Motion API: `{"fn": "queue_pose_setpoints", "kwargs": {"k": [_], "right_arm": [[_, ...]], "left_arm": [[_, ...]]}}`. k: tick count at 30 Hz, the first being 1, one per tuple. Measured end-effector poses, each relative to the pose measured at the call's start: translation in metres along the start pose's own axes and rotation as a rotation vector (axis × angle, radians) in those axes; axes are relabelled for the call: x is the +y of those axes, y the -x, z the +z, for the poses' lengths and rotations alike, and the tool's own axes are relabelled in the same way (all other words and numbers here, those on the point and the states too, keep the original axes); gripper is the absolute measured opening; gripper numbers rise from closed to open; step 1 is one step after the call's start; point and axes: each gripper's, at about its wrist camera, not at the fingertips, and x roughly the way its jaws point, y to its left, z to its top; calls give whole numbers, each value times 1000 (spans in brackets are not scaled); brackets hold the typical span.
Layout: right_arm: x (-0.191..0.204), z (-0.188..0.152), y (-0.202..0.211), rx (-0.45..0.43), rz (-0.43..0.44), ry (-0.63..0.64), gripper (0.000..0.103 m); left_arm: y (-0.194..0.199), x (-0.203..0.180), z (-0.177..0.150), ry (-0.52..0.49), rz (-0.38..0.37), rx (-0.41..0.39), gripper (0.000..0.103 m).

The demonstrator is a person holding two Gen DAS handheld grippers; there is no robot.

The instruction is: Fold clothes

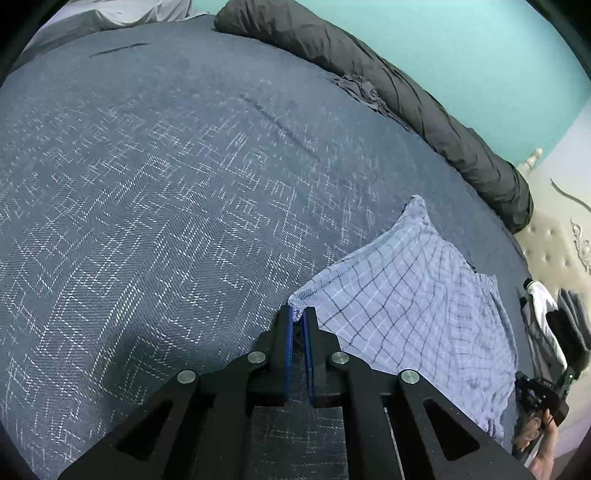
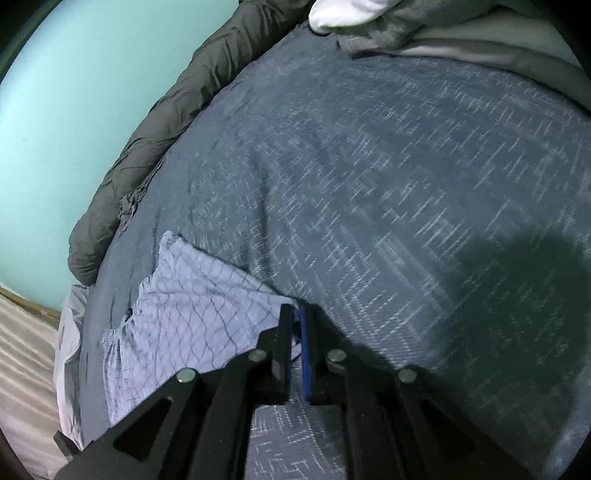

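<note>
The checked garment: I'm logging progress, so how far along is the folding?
Done: the checked garment lies partly spread on the blue bedspread. In hand: the left hand-held gripper and the right hand-held gripper each pinch a corner. Left: no finished fold shows; the grey clothes wait.

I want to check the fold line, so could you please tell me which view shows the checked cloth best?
The left wrist view: the checked cloth lies broad and sharp, its stitched hem clear. The right wrist view shows it blurred, partly hidden behind the right gripper.
</note>
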Motion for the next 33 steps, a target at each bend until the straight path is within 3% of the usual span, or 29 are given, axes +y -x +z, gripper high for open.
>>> {"fn": "queue_pose_setpoints", "kwargs": {"k": [2, 6, 10, 16, 18, 20, 22, 25, 33], "right_arm": [[0, 6, 9, -36, -9, -7, 42], [20, 28, 1, 5, 40, 45, 42], [52, 52, -26, 86, 66, 197, 42], [90, 63, -81, 248, 31, 381, 42], [95, 61, -87, 263, 22, 417, 38], [101, 59, -94, 278, 13, 453, 17], [106, 58, -100, 292, 3, 490, 3], [112, 56, -107, 307, -5, 533, 0], [109, 72, -100, 222, -65, 526, 0]], "left_arm": [[0, 1, 1, 6, -4, 5, 6], [-1, 2, 2, -2, -10, 10, 6], [0, 3, 2, -3, -15, 12, 6], [1, 0, 3, -23, -5, 9, 6], [1, 0, 3, -25, -4, 9, 6], [1, 0, 2, -26, -4, 10, 6], [1, 0, 2, -27, -4, 11, 6], [1, 0, 3, -28, -4, 11, 6], [0, 2, 7, -34, -8, 16, 6]]}}
